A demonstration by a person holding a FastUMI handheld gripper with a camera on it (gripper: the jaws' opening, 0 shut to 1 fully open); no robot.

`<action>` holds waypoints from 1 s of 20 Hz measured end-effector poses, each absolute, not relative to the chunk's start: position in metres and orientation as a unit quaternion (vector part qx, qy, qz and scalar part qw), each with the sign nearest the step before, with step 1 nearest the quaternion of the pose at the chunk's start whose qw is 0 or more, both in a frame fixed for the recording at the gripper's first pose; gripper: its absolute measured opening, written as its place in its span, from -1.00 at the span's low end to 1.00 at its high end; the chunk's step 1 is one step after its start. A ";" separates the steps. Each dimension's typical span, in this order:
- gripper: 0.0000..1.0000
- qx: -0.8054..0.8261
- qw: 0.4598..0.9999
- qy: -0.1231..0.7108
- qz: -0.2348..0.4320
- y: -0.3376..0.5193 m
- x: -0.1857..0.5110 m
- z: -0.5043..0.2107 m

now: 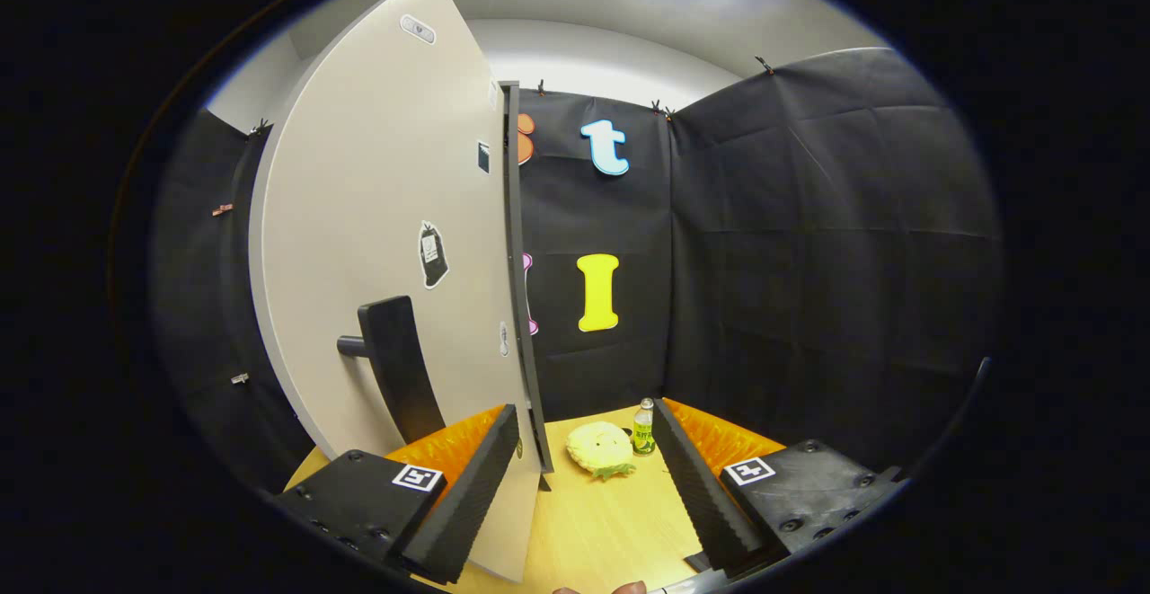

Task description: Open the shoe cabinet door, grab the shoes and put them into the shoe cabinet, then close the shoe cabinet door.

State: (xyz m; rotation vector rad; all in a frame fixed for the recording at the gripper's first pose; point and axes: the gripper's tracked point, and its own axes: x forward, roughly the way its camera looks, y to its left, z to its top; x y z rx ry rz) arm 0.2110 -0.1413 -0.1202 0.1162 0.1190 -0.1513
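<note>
Black cloth walls close off the booth on every side, with a pale ceiling and a strip light above, and a light wooden surface [593, 522] spreads out below. Standing on that surface to the left is the shoe cabinet door [386, 243], a tall pale panel with a dark edge, seen nearly edge-on; its lower edge reaches down between the two fingers, closer to the left one. A dark handle [395, 378] sticks out from the door's face low down, just above the left finger, and a few small stickers dot the panel. The gripper [588, 486] has its jaws spread wide, holding nothing, though the left finger sits just beside the door's bottom corner. Ahead of the fingers, on the bare wood, lies a round yellow plush toy [600, 448], and just beside it to the right stands a small green bottle [642, 428], upright
</note>
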 end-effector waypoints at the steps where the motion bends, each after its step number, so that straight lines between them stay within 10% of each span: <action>1: 0.95 0.063 0.994 0.058 -0.071 -0.135 0.213 -0.121; 20: 0.97 0.071 0.993 0.077 0.056 -0.024 0.230 -0.119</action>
